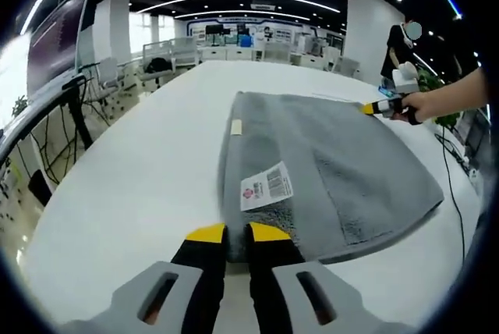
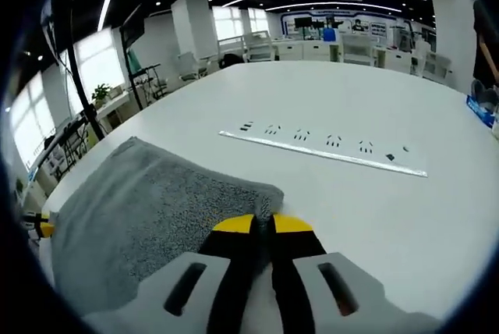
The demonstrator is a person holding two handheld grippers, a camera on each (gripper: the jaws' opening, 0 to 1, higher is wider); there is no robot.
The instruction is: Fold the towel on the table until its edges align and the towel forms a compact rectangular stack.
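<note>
The grey towel (image 1: 327,170) lies flat on the white table (image 1: 132,186), already doubled over, with a layered edge showing along its near side and a white barcode label (image 1: 266,186) plus a small cream tag (image 1: 236,126) on its upper face. In the left gripper view it spreads from the centre toward 3 o'clock; in the right gripper view the towel (image 2: 148,209) sits from 7 to 9 o'clock. The left gripper (image 1: 228,234), at 6 o'clock in its own view, has its yellow-tipped jaws drawn nearly together over the near corner of the cloth, apparently pinching it, though whether fabric is truly caught between them is hard to tell. The right gripper (image 2: 263,226) is likewise pressed almost closed at the towel's corner, at 6 o'clock in its view; it also shows at 2 o'clock in the left gripper view, held in a hand (image 1: 415,105) at the far corner. Beyond the towel, a strip of power sockets (image 2: 323,147) is set into the tabletop toward 1 o'clock in the right gripper view, well apart from the cloth. The likely risk is an uneven fold: if either jaw pair holds only the top layer, the lower layer would stay behind or slide, leaving edges misaligned. Lifting one corner faster than the other could skew the stack or drag the whole towel across the smooth surface.
</note>
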